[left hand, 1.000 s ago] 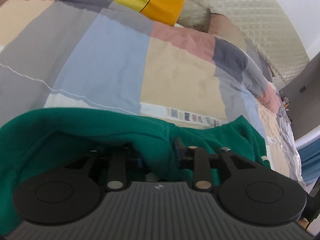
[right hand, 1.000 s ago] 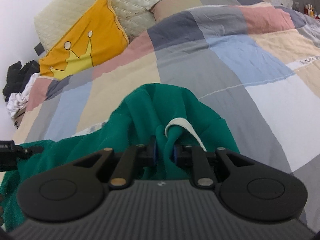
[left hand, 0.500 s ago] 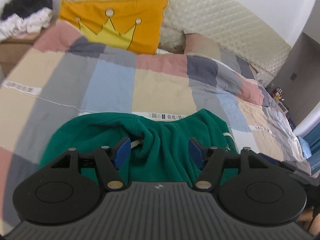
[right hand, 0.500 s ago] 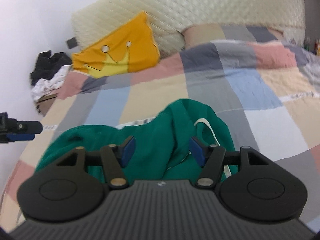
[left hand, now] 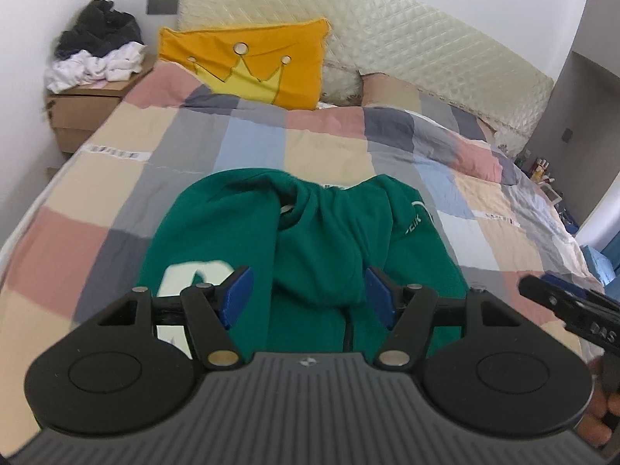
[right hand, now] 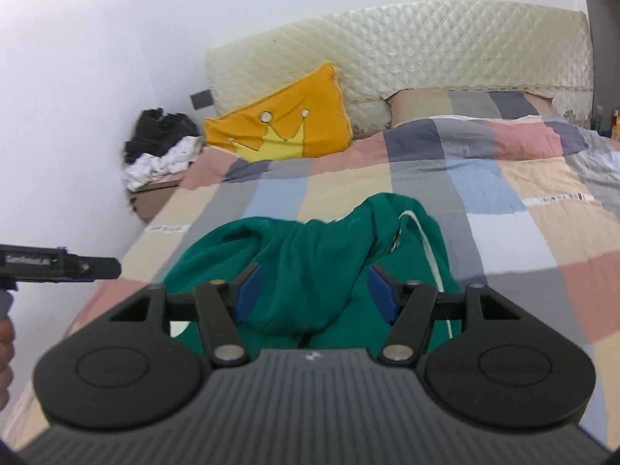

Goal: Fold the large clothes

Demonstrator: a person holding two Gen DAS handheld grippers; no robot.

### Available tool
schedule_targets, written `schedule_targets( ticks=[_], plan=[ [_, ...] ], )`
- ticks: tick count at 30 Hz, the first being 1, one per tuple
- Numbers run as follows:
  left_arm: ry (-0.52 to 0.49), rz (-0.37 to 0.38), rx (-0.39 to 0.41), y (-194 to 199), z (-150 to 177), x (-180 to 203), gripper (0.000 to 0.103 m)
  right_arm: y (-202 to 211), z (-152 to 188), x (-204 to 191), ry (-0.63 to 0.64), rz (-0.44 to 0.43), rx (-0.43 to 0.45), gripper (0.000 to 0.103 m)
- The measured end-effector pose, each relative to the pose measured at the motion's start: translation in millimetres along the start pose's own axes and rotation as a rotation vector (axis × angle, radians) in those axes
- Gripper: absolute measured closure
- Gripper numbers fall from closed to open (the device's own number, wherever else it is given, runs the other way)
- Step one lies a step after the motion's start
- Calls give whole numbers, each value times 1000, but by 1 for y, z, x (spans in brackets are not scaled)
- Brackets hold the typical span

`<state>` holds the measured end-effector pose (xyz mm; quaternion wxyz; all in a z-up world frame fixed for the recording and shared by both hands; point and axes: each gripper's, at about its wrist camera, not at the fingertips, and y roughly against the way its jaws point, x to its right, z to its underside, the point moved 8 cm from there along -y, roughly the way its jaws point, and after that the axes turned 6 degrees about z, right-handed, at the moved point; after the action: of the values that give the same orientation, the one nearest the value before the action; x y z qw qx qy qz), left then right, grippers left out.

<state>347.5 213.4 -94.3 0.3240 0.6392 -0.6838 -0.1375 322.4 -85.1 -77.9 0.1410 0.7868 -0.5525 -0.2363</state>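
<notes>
Both grippers have released and drawn back: left gripper point(left hand: 308, 298) and right gripper point(right hand: 314, 296) stand wide, holding nothing. Green sweatshirt point(left hand: 310, 240) lies bunched on the bed point(left hand: 116, 155), toward its near edge.

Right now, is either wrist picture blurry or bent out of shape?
Left wrist view: sharp centre on the green hoodie, edges smeared, headboard bowed by the fisheye. Right wrist view: softer overall, bedside clothes pile blurred.
</notes>
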Motion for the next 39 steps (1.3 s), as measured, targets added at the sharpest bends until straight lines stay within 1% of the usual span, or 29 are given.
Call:
schedule_targets(
  ticks=[3, 5, 7, 11, 13, 14, 17, 19, 21, 23, 26, 28, 30, 31, 33, 34, 36, 37, 39],
  plan=[
    [14, -4, 9, 31, 27, 2, 34, 28, 23, -4, 19, -10, 13, 41],
    [16, -17, 3, 42, 47, 2, 34, 40, 39, -6, 23, -14, 17, 41],
    [13, -29, -16, 49, 73, 1, 34, 50, 57, -7, 22, -27, 32, 40],
    [10, -60, -58, 49, 121, -7, 34, 56, 94, -5, 40, -30, 53, 40],
    [14, -90, -91, 44, 147, -17, 34, 52, 115, -1, 42, -34, 56, 40],
    [17, -104, -109, 39, 155, -22, 34, 49, 126, 2, 34, -36, 53, 40],
    [28, -159, -173, 28, 181, -41, 33, 34, 155, 7, 4, -38, 0, 41],
    [13, -201, -204, 21, 187, -52, 31, 21, 165, 6, 27, -49, -25, 41],
    [-4, -250, -214, 17, 184, -63, 29, 13, 171, 4, 59, -38, -32, 41],
    [-11, -262, -206, 20, 179, -74, 26, 8, 173, 5, 51, -46, -37, 41],
    [7, -279, -189, 24, 168, -99, 24, 3, 176, 8, 35, -54, -36, 41],
    [56, -288, -186, 26, 162, -117, 24, 0, 176, 10, 35, -50, -29, 41],
    [136, -289, -187, 27, 159, -141, 23, -3, 176, 12, 35, -38, -24, 41],
    [191, -291, -188, 29, 161, -155, 20, -5, 175, 13, 34, -37, -20, 41],
    [267, -290, -195, 27, 166, -174, 19, -9, 176, 14, 26, -35, -25, 41],
    [318, -284, -211, 25, 173, -185, 19, -12, 176, 14, 20, -39, -29, 41],
    [410, -253, -237, 19, 187, -194, 19, -16, 178, 14, 17, -47, -37, 41],
    [470, -221, -247, 16, 194, -199, 19, -17, 179, 12, 21, -50, -40, 41],
    [542, -169, -251, 11, 205, -198, 19, -20, 181, 10, 37, -50, -44, 41]
  ],
)
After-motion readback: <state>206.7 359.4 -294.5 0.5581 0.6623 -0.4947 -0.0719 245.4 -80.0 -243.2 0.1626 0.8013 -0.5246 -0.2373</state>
